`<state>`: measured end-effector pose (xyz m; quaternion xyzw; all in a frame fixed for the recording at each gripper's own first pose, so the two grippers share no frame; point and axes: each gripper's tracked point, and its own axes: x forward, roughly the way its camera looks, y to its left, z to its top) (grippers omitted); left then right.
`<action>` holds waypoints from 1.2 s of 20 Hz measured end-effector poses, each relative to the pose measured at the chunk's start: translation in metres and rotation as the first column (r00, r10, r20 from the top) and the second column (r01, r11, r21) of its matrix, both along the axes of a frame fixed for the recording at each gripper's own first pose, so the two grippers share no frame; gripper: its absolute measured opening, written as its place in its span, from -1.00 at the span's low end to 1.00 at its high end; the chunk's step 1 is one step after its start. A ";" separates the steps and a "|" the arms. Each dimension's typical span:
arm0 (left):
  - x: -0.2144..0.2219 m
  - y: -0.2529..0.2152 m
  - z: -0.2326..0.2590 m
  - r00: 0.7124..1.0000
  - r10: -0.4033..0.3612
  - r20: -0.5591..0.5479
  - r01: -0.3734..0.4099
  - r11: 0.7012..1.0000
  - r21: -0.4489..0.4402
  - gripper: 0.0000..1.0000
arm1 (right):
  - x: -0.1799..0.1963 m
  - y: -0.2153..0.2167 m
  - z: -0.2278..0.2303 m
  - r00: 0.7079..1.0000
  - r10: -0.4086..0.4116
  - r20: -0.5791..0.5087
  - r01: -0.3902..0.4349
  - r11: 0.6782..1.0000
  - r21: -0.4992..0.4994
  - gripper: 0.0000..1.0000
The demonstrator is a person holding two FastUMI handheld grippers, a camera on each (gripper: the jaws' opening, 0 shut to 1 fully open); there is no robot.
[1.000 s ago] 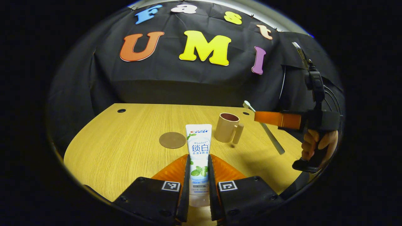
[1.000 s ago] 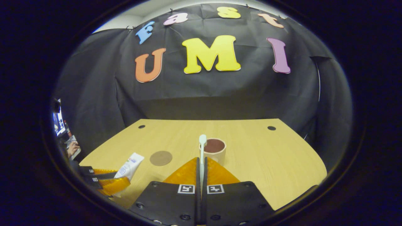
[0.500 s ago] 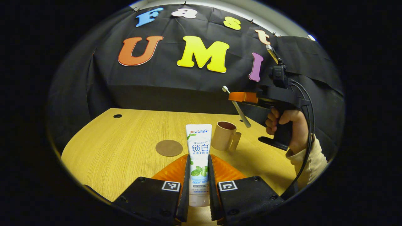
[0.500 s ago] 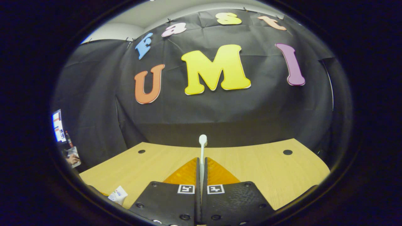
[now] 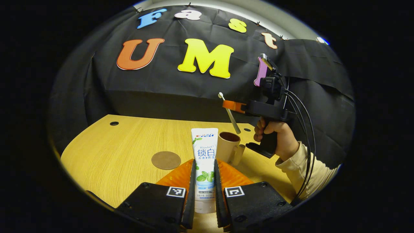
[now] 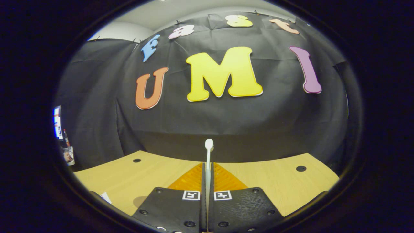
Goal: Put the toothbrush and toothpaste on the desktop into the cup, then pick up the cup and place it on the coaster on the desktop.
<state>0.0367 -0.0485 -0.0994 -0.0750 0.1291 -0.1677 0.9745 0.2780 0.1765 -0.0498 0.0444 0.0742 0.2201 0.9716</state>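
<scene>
While the cup (image 5: 228, 146) stands empty on the counter (image 5: 123, 145) beside the coaster (image 5: 166, 160), the left tool (image 5: 203, 181) clamps the toothpaste (image 5: 204, 158) and the right tool (image 6: 207, 194) pinches the toothbrush (image 5: 229, 113) above it; nothing is delivered.

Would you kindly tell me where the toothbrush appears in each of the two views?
Left gripper view: the toothbrush is right of centre, tilted above the cup, held in the right claw.
Right gripper view: bottom centre, it rises upright from between that claw's own fingers.
Shared landmark: the wooden desktop.
</scene>
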 end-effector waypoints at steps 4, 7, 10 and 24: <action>0.003 -0.002 -0.006 1.000 0.001 -0.016 -0.001 1.000 -0.003 -0.40 | 0.004 -0.006 -0.006 0.999 0.000 -0.035 0.001 1.000 0.018 -0.98; 0.004 -0.003 -0.009 1.000 0.005 -0.031 -0.005 1.000 -0.007 -0.40 | 0.004 -0.010 -0.012 0.998 0.000 -0.064 0.001 1.000 0.022 -0.92; 0.004 -0.004 -0.008 1.000 0.010 -0.025 -0.010 1.000 0.000 -0.40 | 0.001 -0.014 -0.018 0.995 0.008 -0.097 -0.006 1.000 0.028 -0.87; 0.078 -0.051 0.061 0.988 0.007 0.153 -0.015 0.999 0.048 -0.40 | -0.039 -0.074 -0.048 0.997 0.024 -0.070 -0.027 0.999 -0.038 0.95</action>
